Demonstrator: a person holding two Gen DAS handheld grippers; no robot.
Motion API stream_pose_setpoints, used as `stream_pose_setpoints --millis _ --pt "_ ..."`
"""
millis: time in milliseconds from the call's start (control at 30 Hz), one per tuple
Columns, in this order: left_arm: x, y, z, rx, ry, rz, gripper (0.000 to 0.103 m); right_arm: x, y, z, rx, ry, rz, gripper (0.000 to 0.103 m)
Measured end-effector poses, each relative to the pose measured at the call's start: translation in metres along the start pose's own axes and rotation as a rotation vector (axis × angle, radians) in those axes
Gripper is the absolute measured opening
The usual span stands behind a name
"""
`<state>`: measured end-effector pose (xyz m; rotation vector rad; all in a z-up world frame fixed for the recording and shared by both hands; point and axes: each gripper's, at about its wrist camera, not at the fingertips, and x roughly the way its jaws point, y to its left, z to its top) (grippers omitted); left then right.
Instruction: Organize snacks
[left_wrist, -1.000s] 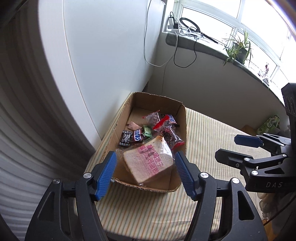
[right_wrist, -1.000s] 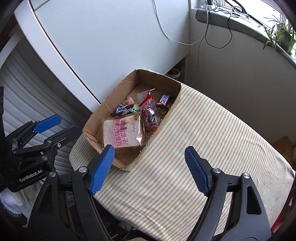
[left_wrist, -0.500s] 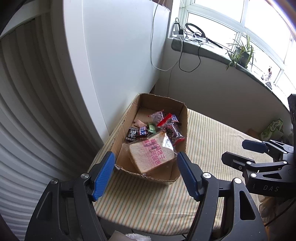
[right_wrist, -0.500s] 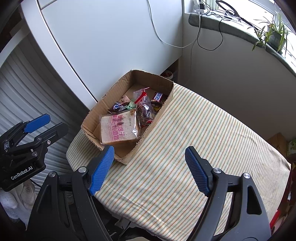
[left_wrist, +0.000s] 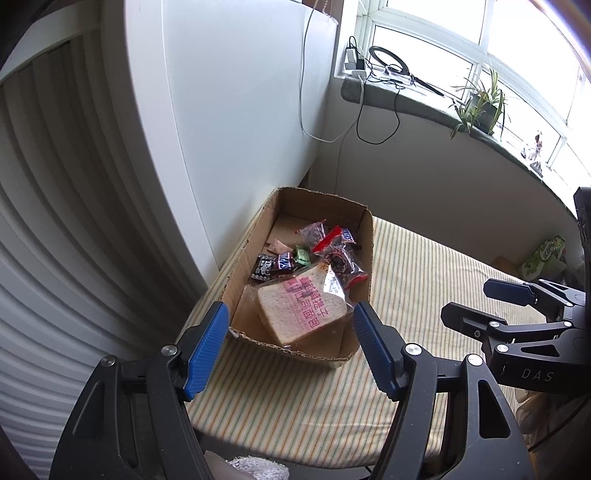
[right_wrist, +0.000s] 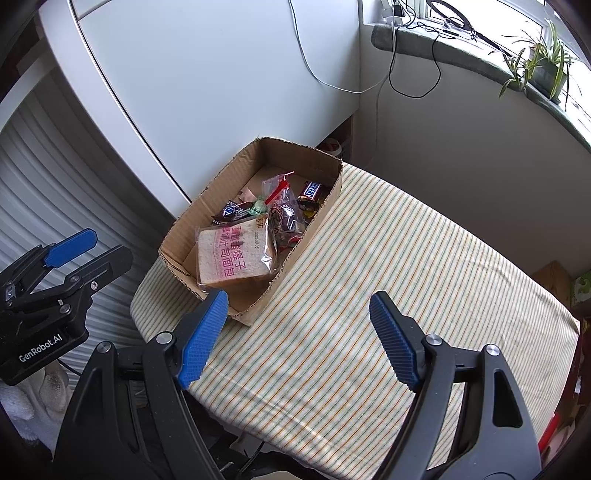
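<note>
Left gripper (left_wrist: 290, 347) drawn farther back, released and empty, snack box (left_wrist: 365, 236) ahead beyond its fingertips

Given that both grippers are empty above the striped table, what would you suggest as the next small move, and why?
Probably no further pick: every snack visible, from the bagged slice of bread to the brown Snickers bar, already lies inside the open cardboard box. The striped tablecloth is bare, and the left gripper and right gripper are open and empty. I would hold them back.
</note>
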<state>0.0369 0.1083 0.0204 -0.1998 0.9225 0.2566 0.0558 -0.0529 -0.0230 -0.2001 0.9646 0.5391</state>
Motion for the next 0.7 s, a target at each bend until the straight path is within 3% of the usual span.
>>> stream_pose_setpoints --millis 700 --pt "-0.001 -0.002 -0.0017 0.003 0.01 -0.006 0.07 0.0013 0.0006 -0.004 0.02 0.006 -0.017 0.082"
